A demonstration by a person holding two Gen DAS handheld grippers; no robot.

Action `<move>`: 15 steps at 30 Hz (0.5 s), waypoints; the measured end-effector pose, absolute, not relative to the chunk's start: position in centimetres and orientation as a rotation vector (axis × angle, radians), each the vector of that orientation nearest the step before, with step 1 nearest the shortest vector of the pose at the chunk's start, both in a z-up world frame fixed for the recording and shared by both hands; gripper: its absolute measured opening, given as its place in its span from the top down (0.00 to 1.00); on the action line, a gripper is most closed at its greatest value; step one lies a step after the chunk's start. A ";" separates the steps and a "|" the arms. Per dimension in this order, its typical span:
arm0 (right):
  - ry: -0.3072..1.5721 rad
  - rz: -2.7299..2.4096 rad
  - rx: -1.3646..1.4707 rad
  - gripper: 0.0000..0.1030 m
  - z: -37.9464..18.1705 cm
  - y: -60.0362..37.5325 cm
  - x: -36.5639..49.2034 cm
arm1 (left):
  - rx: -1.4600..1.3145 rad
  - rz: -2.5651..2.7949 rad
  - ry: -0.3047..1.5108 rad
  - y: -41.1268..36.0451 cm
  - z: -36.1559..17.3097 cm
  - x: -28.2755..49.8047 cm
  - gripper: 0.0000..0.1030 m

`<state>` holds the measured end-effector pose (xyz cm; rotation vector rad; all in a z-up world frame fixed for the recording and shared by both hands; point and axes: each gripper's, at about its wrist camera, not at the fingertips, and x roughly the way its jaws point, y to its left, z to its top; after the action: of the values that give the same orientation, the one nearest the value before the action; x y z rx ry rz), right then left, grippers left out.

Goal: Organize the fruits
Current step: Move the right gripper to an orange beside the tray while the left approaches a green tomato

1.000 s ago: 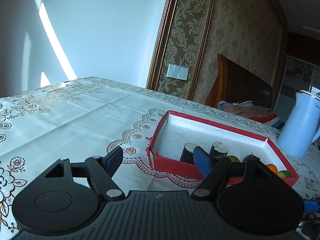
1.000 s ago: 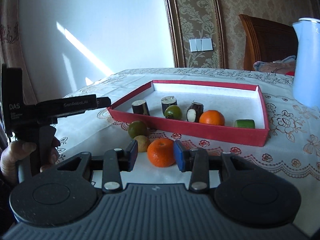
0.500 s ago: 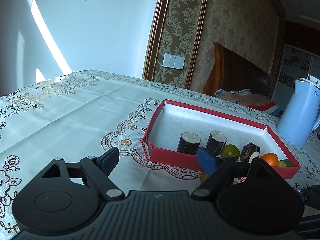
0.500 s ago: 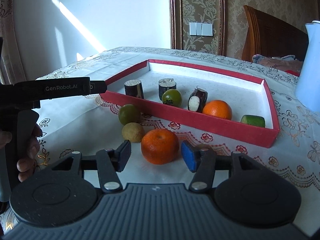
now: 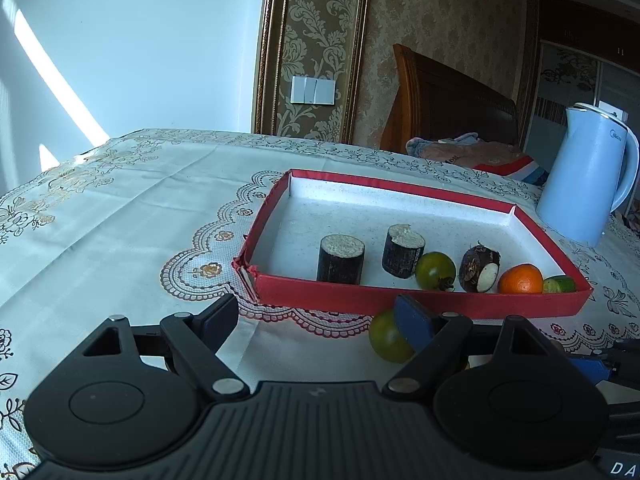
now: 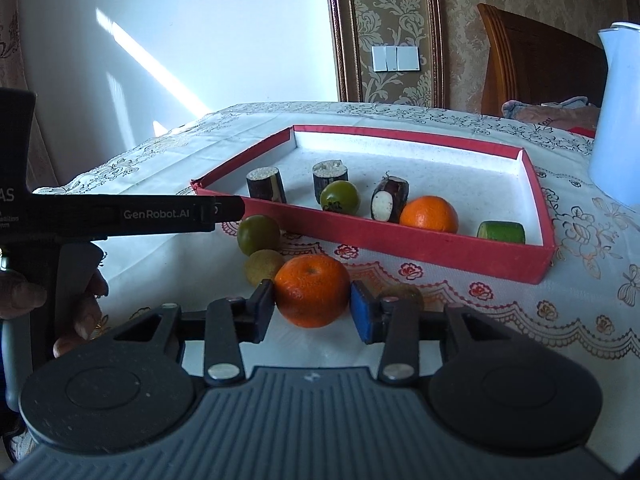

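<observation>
The right gripper point(image 6: 312, 306) has just been closing, and an orange point(image 6: 312, 290) on the tablecloth point(image 6: 500, 320) sits between its two pads. The left pad point(image 6: 264, 300) touches the orange's side; the blue right pad point(image 6: 362, 312) is just beside the fruit, so it looks like a grasp, though contact on that side is hard to confirm. Behind the orange lie a brown kiwi point(image 6: 262, 266) and, farther, a green fruit point(image 6: 258, 234), both on the cloth just in front of the red tray point(image 6: 420, 248). Another brownish fruit point(image 6: 404, 294) is partly hidden behind the right pad.

The left gripper point(image 5: 320, 322) is released, its jaws wide apart with nothing between them. Its right pad covers part of the green fruit point(image 5: 386, 338). A hand point(image 6: 80, 308) holds this gripper's handle at the left of the right wrist view.

The tray is shallow, with a white floor. Along its near wall stand in a row, from left to right: two dark cut stem pieces point(image 6: 266, 188) point(image 6: 330, 174), a green tomato point(image 6: 340, 198), a dark root piece with a white cut face point(image 6: 388, 200), a second orange point(image 6: 430, 214) and a green cut piece point(image 6: 502, 232). The far part of the tray holds nothing.

A light blue kettle point(image 5: 588, 176) stands on the table to the far right of the tray.
</observation>
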<state>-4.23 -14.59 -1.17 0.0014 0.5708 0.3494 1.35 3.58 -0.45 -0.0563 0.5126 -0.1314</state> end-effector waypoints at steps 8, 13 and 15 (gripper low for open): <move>0.546 0.322 0.055 0.62 -1.1 -15.8 -5.2 | 0.015 -0.162 0.556 1.0 -0.7 2.7 0.17; 0.540 0.320 0.070 0.62 -1.1 -16.1 -5.3 | 0.045 -0.154 0.623 0.1 -1.4 3.8 0.17; 0.540 0.323 0.073 0.62 -1.1 -16.2 -5.2 | 0.032 -0.143 0.630 0.2 -1.5 4.0 0.17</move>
<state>-5.23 -16.19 -1.14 0.0734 0.5404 0.3225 4.00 0.23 -1.49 0.0321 0.6303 -0.1432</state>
